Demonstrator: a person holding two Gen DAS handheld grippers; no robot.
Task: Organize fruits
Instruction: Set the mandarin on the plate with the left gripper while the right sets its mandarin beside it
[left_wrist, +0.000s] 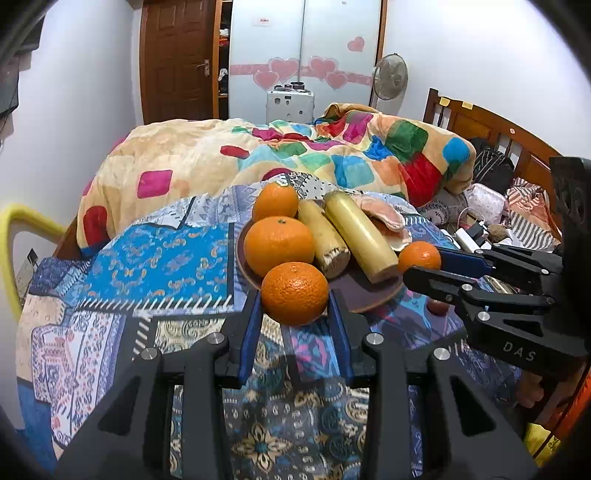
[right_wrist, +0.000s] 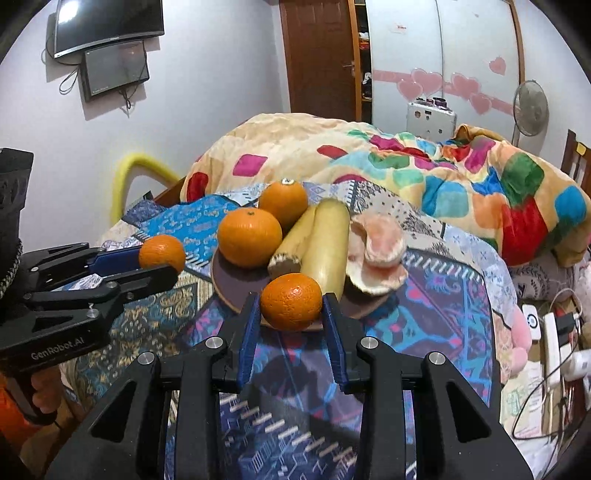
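Oranges sit in both grippers. The left gripper (left_wrist: 295, 314) is clamped on an orange (left_wrist: 294, 292) between its blue pads (left_wrist: 249, 332), and the fruit hangs at the near rim of the brown plate (left_wrist: 373, 293), whether touching it or just above cannot be told. In its own camera the right gripper (right_wrist: 291, 314) likewise grips a second orange (right_wrist: 291, 301) between its fingers, also at the plate's near edge. From the left camera this same gripper comes in from the right with its orange (left_wrist: 420, 256) beside the plate's right rim; from the right camera the left gripper (right_wrist: 162, 264) enters from the left.

Beyond the held fruit, farther from both grippers, the plate carries two more oranges, one (left_wrist: 279, 245) in front and one (left_wrist: 275, 201) behind it, plus two long yellow pieces that look like cut bananas (left_wrist: 360, 236) lying side by side. Past these, a pale pink peeled fruit in its open rind (right_wrist: 376, 254) rests at the plate's far right. Everything stands on a patterned blue cloth (left_wrist: 159, 258) over the bed.

Judging by this, most fruit is already gathered on the plate; what seems left is to set down and let go of the two held oranges. No other loose fruit can be made out for certain.
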